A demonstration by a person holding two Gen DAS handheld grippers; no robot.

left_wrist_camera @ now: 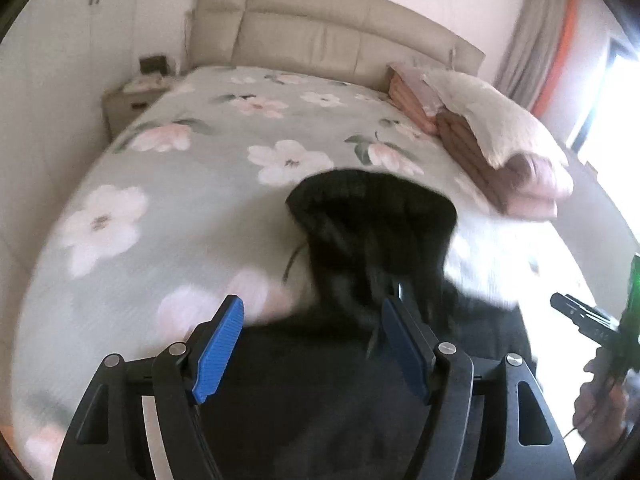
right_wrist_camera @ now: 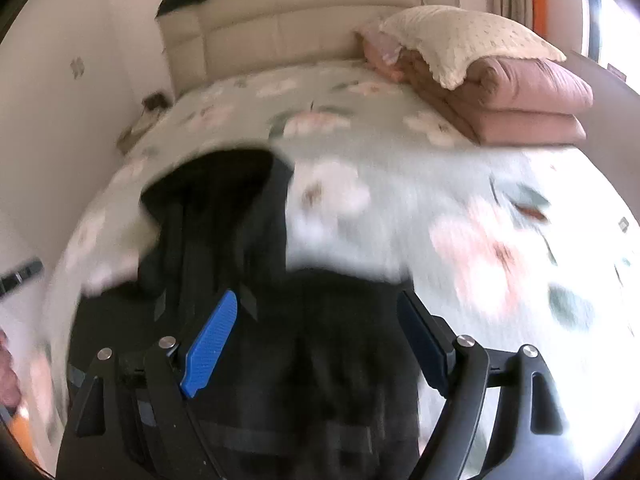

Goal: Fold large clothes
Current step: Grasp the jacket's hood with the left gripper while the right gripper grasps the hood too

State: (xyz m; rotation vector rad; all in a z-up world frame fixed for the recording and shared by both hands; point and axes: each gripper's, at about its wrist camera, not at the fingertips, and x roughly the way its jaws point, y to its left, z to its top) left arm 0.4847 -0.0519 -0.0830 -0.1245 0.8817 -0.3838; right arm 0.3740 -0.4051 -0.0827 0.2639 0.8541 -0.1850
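A large black garment (left_wrist_camera: 372, 232) lies on the flowered bedspread (left_wrist_camera: 192, 168), one narrow part stretching away from me and the wide part under my grippers. My left gripper (left_wrist_camera: 314, 312) is open just above the cloth, with nothing between its blue pads (left_wrist_camera: 218, 350). In the right wrist view the same garment (right_wrist_camera: 224, 216) runs up the left side. My right gripper (right_wrist_camera: 318, 308) is open over the dark cloth and holds nothing. The right gripper also shows at the right edge of the left wrist view (left_wrist_camera: 588, 320). Both views are blurred by motion.
Folded pink and brown quilts (right_wrist_camera: 532, 96) with a cream pillow (right_wrist_camera: 460, 36) on top lie at the bed's far right. A beige padded headboard (left_wrist_camera: 340, 28) stands at the back. A nightstand (left_wrist_camera: 128, 100) is at the far left. A curtain (left_wrist_camera: 536, 36) and bright window are at the right.
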